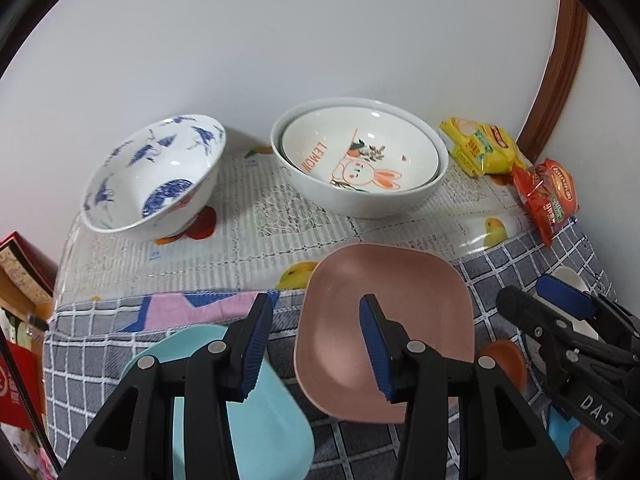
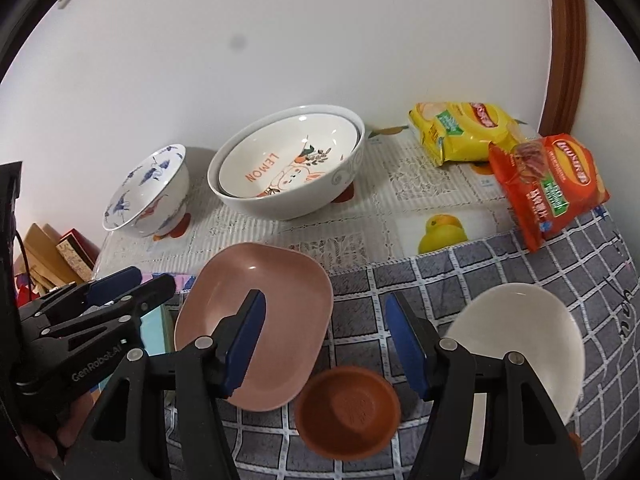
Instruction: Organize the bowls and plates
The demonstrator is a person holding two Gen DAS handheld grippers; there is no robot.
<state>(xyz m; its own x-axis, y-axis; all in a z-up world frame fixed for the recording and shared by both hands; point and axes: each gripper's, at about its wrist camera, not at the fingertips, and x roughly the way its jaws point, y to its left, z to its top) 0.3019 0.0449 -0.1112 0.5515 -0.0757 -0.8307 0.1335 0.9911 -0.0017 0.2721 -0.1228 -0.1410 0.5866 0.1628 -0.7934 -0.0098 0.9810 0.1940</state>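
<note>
A pink square plate (image 1: pixel 420 300) (image 2: pixel 272 280) lies on the checked cloth in front of both grippers. Left of it is a light blue plate (image 1: pixel 260 420) (image 2: pixel 154 328). My left gripper (image 1: pixel 316 344) (image 2: pixel 140 284) hovers open over the gap between these two, holding nothing. My right gripper (image 2: pixel 326 340) (image 1: pixel 536 300) is open and empty above a small brown dish (image 2: pixel 348 412) (image 1: pixel 504 360), with a white plate (image 2: pixel 528 340) to its right. At the back stand a blue-patterned bowl (image 1: pixel 156 176) (image 2: pixel 148 192) and a large white bowl (image 1: pixel 360 200) (image 2: pixel 288 204) holding a rabbit-print dish (image 1: pixel 360 152) (image 2: pixel 288 160).
Yellow snack packs (image 1: pixel 480 148) (image 2: pixel 464 128) and an orange one (image 1: pixel 548 196) (image 2: pixel 548 184) lie at the back right by the wall. A lace-patterned mat (image 1: pixel 248 216) covers the back of the table. Boxes (image 1: pixel 20 272) sit beyond the left edge.
</note>
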